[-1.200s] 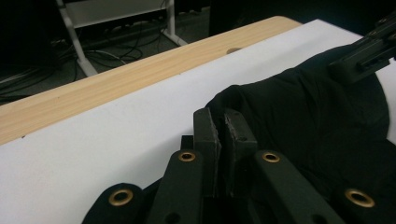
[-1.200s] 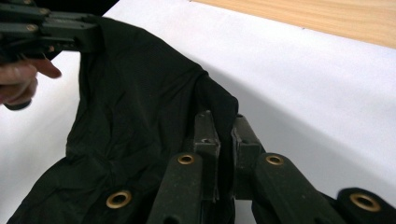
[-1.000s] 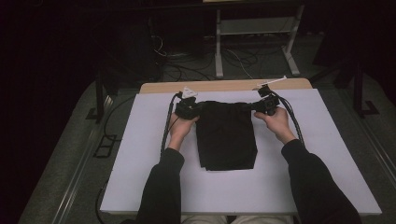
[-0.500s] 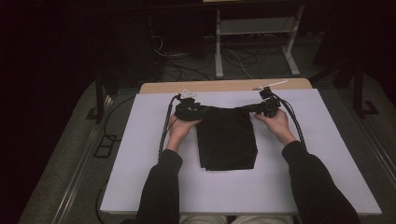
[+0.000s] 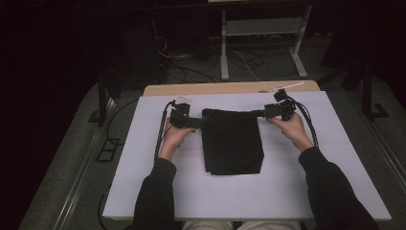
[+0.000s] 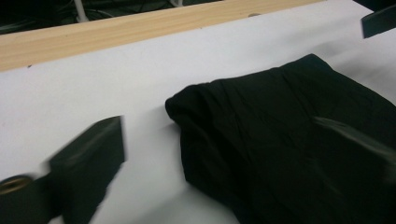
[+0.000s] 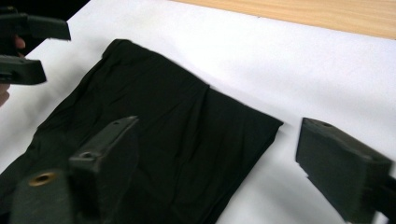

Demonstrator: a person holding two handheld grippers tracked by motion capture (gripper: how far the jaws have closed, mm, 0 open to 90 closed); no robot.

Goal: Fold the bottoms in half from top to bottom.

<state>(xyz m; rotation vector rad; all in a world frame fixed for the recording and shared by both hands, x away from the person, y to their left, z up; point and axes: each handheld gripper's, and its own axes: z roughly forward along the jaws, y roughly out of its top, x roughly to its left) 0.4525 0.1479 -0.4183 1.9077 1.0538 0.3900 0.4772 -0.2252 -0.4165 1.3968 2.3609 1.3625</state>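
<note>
Black folded cloth garment (image 5: 232,142) flat mid-bench (image 5: 143,182) | left gripper (image 5: 195,123), right gripper (image 5: 262,113): jaws just spread, off its far corners, nothing pinched | fold released, looks set.

Left gripper (image 6: 252,154): both jaws motion-blurred; the right one is barely distinguishable against the black folded cloth (image 6: 289,140) beneath it. Cloth runs off the frame's bottom and right edges beyond that jaw. Right gripper (image 7: 224,168): jaws cut by the bottom edge; cloth under its left jaw is hidden.
</note>
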